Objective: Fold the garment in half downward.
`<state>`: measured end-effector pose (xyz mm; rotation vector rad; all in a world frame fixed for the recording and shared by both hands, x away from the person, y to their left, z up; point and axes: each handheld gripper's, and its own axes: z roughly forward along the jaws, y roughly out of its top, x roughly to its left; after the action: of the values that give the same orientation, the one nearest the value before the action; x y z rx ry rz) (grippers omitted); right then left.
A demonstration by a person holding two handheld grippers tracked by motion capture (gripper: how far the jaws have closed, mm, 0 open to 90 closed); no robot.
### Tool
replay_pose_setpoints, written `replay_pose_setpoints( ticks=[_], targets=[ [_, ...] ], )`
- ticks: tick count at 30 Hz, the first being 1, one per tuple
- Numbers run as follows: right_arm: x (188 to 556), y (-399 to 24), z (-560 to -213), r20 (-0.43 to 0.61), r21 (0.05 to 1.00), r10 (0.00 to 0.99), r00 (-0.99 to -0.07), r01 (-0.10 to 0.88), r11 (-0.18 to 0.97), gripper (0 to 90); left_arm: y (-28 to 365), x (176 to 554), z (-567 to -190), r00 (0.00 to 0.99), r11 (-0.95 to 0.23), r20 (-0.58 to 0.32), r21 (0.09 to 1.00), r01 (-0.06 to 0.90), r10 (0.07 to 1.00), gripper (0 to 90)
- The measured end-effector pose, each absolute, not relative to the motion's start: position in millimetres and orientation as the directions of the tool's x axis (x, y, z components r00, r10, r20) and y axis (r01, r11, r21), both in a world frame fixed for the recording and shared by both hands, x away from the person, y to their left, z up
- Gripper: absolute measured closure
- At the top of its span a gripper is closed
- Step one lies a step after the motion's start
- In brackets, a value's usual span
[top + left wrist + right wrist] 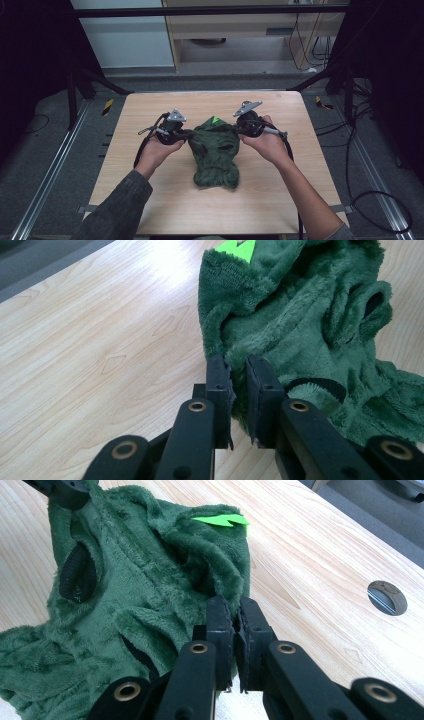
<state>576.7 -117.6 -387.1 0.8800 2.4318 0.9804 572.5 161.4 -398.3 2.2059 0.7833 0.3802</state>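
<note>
Both my grippers pinched the plush, deep-green fleece garment [216, 154] crumpled mid-table [150, 115]: left gripper [239, 371] clamping its left edge, right gripper [236, 611] its right, hands level.

No readable text, label or number anywhere — none legible.

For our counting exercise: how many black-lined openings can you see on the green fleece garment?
2 in the high view of the green fleece garment: left opening beside the left gripper, right opening below the right gripper. Folds may hide others.
</note>
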Motion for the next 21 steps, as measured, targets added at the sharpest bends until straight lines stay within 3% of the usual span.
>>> replay_pose_setpoints(
  ticks=[21],
  targets=[
    [584,-113,-385,-0.135,0.713,0.675,-0.725,0.402,0.574,85.7,156,577,-398,0.756,-0.546,0.069,0.735,0.403,0.651,81.2]
  ],
)
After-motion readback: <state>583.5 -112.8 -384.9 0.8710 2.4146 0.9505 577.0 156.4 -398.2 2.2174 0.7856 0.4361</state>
